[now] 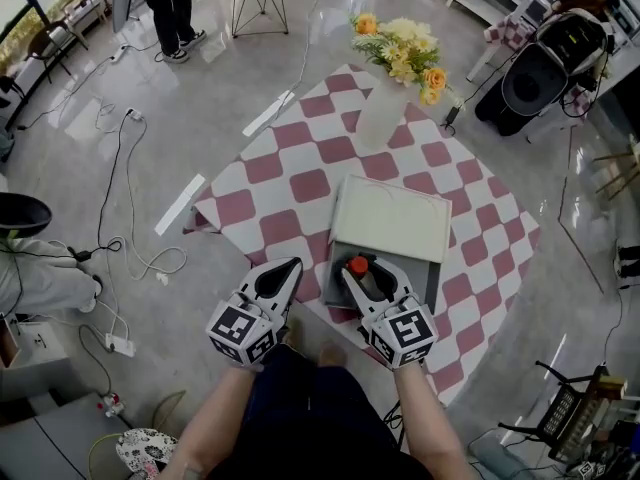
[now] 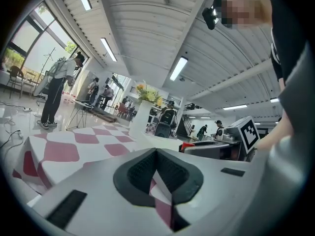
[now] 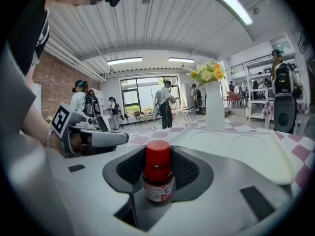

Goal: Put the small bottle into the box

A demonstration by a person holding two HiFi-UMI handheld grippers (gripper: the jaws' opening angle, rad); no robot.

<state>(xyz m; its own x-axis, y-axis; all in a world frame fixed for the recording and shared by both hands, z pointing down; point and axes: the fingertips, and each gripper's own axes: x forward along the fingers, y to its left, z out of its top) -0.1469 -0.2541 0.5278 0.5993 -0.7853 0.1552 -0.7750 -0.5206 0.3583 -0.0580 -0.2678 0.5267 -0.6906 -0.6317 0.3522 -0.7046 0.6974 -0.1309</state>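
The small bottle (image 1: 358, 266), dark with a red cap, stands upright between the jaws of my right gripper (image 1: 366, 278), which is shut on it. In the right gripper view the bottle (image 3: 158, 173) fills the gap between the dark pads of the right gripper (image 3: 158, 181). It hangs over the near left part of the grey box (image 1: 432, 280), whose white lid (image 1: 392, 218) lies over the box's far side. My left gripper (image 1: 280, 276) is at the table's near edge, left of the box, shut and empty. The left gripper view shows the left gripper (image 2: 156, 176) with only a sliver of cloth between the pads.
A red-and-white checkered cloth (image 1: 300, 183) covers the table. A white vase (image 1: 380, 118) with yellow and orange flowers stands behind the box. Cables and power strips (image 1: 120, 345) lie on the floor at the left. A person (image 1: 170, 8) stands far back.
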